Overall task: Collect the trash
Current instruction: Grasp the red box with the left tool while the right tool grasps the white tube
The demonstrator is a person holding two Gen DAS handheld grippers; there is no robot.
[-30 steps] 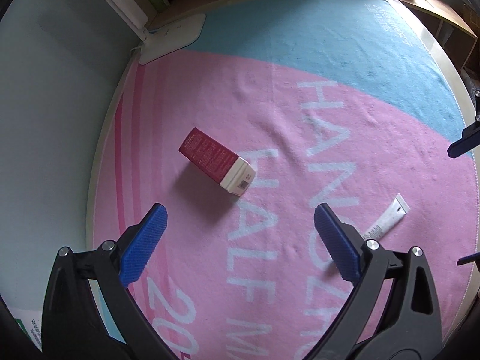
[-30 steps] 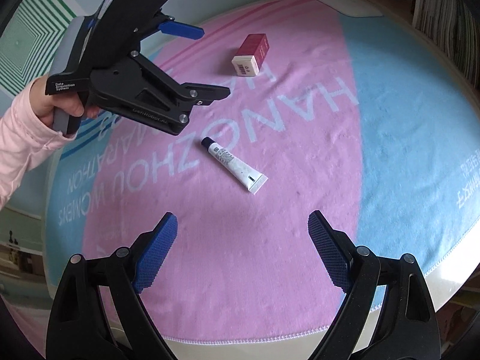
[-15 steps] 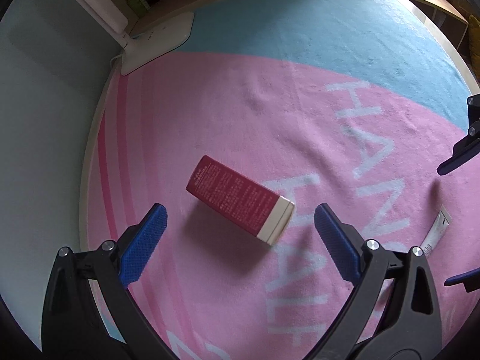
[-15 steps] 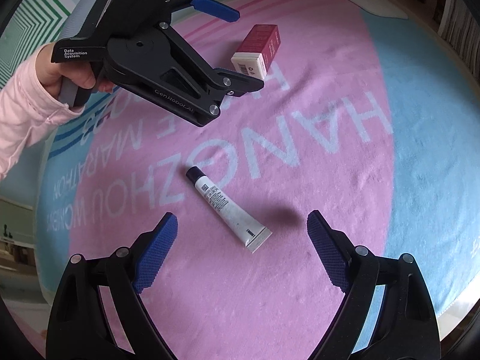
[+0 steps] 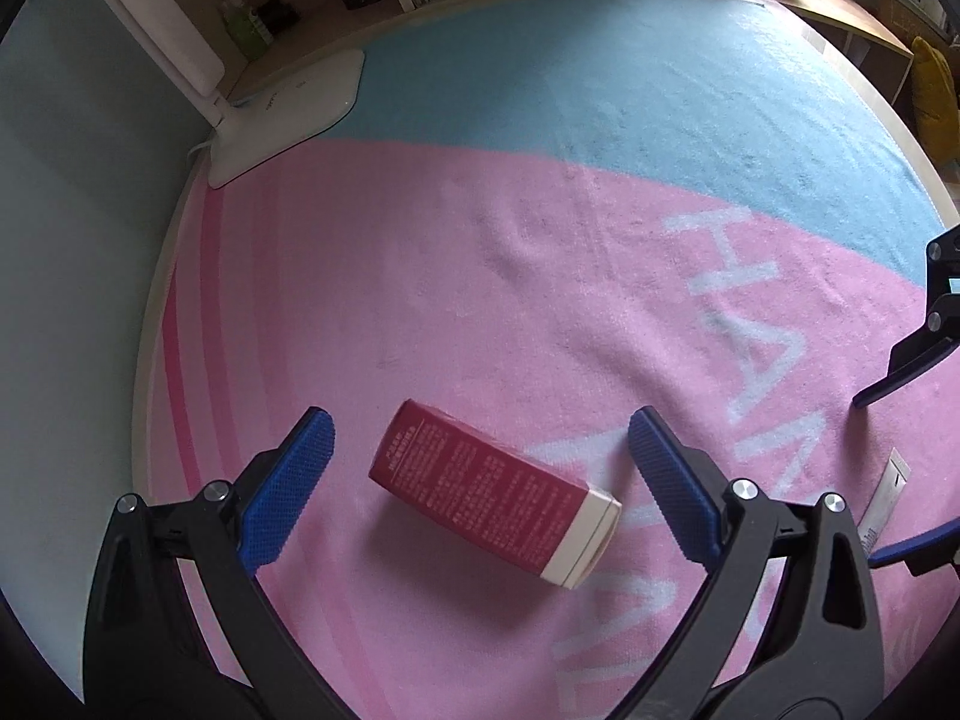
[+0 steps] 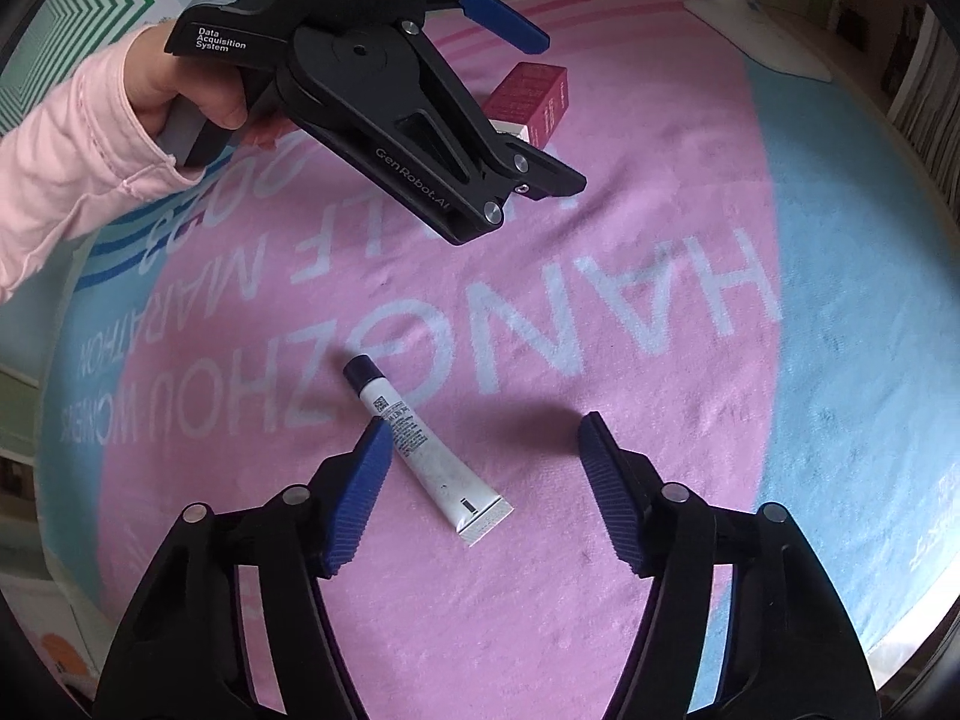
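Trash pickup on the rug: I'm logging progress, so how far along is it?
Nothing looks collected yet. Both pieces lie on the rug. The left claw is open astride the red box; the right claw has just been closing around the white tube, its right pad clear of it, so no grip. Left: grasp, lift and bin both; no bin shows.

On the rug (image 5: 540, 240), the box (image 5: 498, 501) lies before me; the tube (image 5: 885, 498) at three o'clock.

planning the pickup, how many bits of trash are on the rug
2: a red box between the left gripper's fingers, and a white tube between the right gripper's. More may lie out of view.
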